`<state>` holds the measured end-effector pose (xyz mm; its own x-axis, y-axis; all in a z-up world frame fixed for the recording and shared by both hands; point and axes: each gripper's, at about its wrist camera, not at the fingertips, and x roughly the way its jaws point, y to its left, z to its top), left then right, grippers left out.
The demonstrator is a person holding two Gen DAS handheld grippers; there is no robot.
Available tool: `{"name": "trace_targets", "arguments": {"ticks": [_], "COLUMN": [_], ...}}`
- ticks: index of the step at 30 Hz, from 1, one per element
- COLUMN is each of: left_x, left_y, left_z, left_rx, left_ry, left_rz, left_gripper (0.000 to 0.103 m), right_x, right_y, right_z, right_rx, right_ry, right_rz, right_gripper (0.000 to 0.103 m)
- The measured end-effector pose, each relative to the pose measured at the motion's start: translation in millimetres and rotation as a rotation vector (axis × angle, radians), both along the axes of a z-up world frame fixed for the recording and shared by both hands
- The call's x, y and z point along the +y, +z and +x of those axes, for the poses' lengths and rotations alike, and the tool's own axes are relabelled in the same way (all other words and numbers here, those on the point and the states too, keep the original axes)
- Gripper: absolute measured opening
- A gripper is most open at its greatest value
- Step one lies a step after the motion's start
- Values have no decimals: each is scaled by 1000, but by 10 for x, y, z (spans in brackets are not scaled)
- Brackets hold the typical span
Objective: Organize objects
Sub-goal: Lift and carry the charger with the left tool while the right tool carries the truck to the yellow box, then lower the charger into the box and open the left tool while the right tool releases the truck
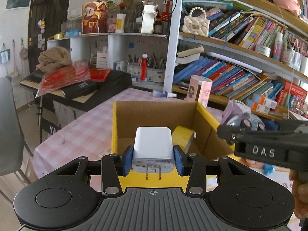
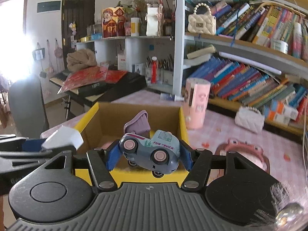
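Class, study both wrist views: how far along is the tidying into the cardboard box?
Done: a yellow item already lies inside the cardboard box. In hand: the left gripper clamps a white charger, the right gripper a toy truck, both at the box's near edge, not yet released. Left: a pink tumbler, white purse and pink band sit on the table.

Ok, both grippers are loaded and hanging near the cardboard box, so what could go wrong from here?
1. The two grippers sit close together at the yellow-edged cardboard box; the right gripper could bump the left gripper if both drop in at once.
2. The toy truck is held tilted on its rounded body, so it may slip out early.
3. The white charger is pinched near its pronged end only; a knock against the box wall might twist it loose.
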<state>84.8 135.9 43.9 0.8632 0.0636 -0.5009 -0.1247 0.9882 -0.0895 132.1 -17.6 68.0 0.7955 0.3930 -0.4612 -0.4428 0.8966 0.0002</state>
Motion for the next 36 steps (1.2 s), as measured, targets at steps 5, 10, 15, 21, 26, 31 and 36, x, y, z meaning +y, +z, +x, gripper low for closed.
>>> {"name": "trace_targets", "arguments": {"ticks": [5,10,15,21,26,31,36], "left_x": [-71,-123,-161,-202,-226,-216,-194], "left_y": [-92,-215,-293,-378,-449,-485,-512], "left_z": [260,463,639,773,852,881,917], "left_rx": [34,90,128,172,210,223,237], "left_ry": [5,4,2,-7,-14,-8,2], "left_rz": [22,45,67,86,93,88,66], "left_gripper": [41,42,42,42,42,42,42], "right_x": [47,119,225,353,442,522,618], "right_y": [-15,-99,-206,-309,-399,-498,-583], "right_z": [366,636,837,1010,1129,1234,1281], "right_rx": [3,32,66,101,134,181,218], "right_ry": [32,69,112,165,182,204,245], "right_rz": [-6,-17,-33,-75,-113,-155,-202], "right_gripper": [61,61,61,61,61,61,61]}}
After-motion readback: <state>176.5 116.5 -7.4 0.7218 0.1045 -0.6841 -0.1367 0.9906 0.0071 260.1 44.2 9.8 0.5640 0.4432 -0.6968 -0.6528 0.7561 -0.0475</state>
